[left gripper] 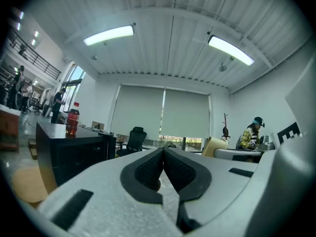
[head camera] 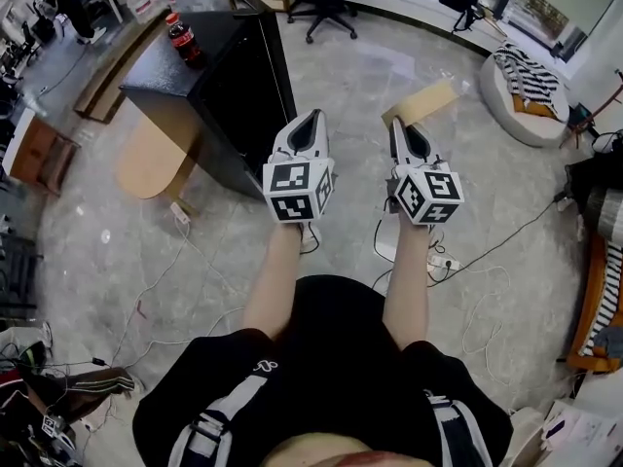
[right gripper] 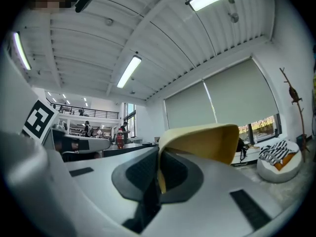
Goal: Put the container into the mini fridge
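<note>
Carrying step: right gripper (right gripper: pixel 159 169) is pinching the tan container (right gripper: pixel 202 141) by its wall, aloft, right of the black mini fridge (head camera: pixel 234 81); left gripper (left gripper: pixel 163 154) is hanging empty, jaws pressed together. Next, probably: left gripper opening the seemingly shut door

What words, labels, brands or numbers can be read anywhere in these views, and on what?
No text can be read.
Red label on the bottle standing on the mini fridge: too small to read.
The left marker cube and right marker cube: black-and-white square patterns only, no letters.
White mark on the shorts: too small to read.
</note>
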Tool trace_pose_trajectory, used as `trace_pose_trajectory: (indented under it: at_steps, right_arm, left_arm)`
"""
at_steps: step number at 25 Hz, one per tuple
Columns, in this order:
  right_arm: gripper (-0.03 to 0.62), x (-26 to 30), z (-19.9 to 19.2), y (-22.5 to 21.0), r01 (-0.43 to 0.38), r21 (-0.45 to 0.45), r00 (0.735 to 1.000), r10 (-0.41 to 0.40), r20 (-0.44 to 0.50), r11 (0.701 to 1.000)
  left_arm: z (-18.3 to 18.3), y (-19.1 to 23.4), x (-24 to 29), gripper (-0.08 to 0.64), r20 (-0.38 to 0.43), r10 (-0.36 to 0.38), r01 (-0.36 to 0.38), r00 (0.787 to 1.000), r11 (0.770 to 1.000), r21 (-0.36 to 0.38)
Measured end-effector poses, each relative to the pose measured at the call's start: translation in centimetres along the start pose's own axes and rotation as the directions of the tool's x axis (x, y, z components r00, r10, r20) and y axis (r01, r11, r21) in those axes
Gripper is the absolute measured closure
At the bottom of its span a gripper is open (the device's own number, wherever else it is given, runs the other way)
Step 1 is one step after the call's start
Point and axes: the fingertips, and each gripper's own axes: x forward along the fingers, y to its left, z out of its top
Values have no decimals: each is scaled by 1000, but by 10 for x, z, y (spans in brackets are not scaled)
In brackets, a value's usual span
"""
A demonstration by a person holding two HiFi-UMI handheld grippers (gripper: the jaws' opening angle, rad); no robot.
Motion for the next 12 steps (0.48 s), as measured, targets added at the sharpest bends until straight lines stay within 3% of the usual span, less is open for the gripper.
trace_pose_trajectory:
  at_steps: [12]
  right_arm:
    - [575,128,-18,-72,53,-27,996,-54,-72,998]
  left_arm:
    - [-12,56,152,555,-39,-32,29,999,997,-66]
